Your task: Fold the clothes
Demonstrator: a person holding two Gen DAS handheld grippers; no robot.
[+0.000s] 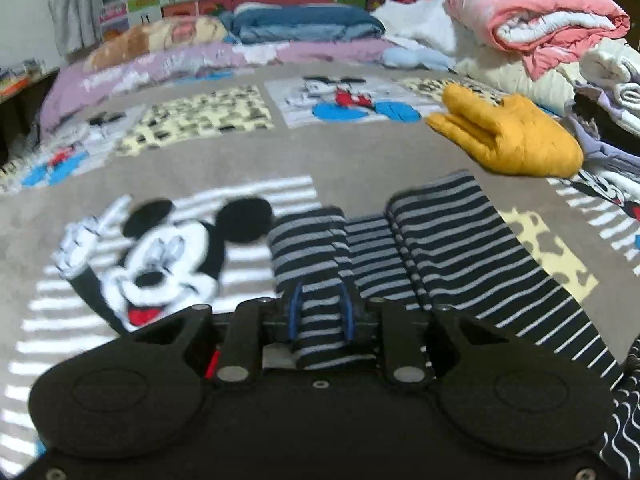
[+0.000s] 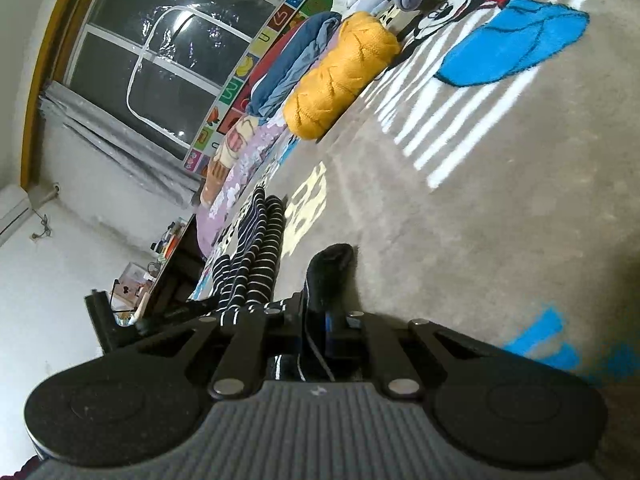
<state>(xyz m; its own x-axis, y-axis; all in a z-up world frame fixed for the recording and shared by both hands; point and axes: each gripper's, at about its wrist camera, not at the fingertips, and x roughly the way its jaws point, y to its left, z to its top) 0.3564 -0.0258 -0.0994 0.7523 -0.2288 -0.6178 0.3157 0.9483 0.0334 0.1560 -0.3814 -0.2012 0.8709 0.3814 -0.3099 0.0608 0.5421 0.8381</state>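
A navy and white striped garment lies bunched in long folds on the cartoon-print blanket. My left gripper is shut on a fold of its near edge, the cloth pinched between the blue-padded fingers. In the right wrist view, tilted sideways, my right gripper is shut on a dark corner of cloth that sticks up between the fingers. The striped garment trails away to the left of it, low over the blanket.
A folded mustard knit lies at the right, also in the right wrist view as the mustard knit. Behind it rise a pink quilt and piled laundry. Blue and purple bedding lines the far edge under a window.
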